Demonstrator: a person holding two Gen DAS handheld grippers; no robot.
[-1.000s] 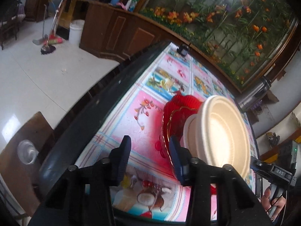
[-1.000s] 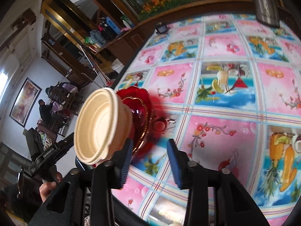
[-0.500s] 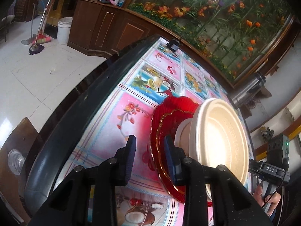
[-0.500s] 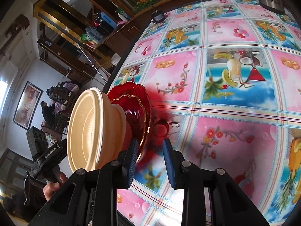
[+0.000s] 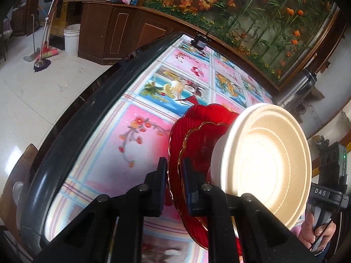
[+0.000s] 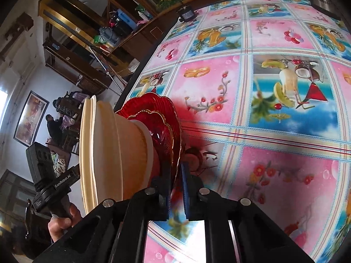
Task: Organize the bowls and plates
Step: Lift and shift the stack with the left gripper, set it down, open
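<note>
Both hand-held grippers have just been closing and now pinch the rim of the red plates. The left hand-held gripper (image 5: 174, 171) clamps the near edge of the red plates (image 5: 197, 140), and the right hand-held gripper (image 6: 175, 171) bites the same stack's rim from the other side. A cream bowl (image 5: 267, 164) sits on the plates. The stack rests on the worktop (image 6: 274, 100) with its fruit-print cloth, close to the dark edge.

We are in a home dining room: fruit-print plastic tablecloth (image 6: 274, 92), dark wooden cabinets (image 5: 122, 32), white tiled floor (image 5: 33, 87), framed painting (image 6: 29, 118).
</note>
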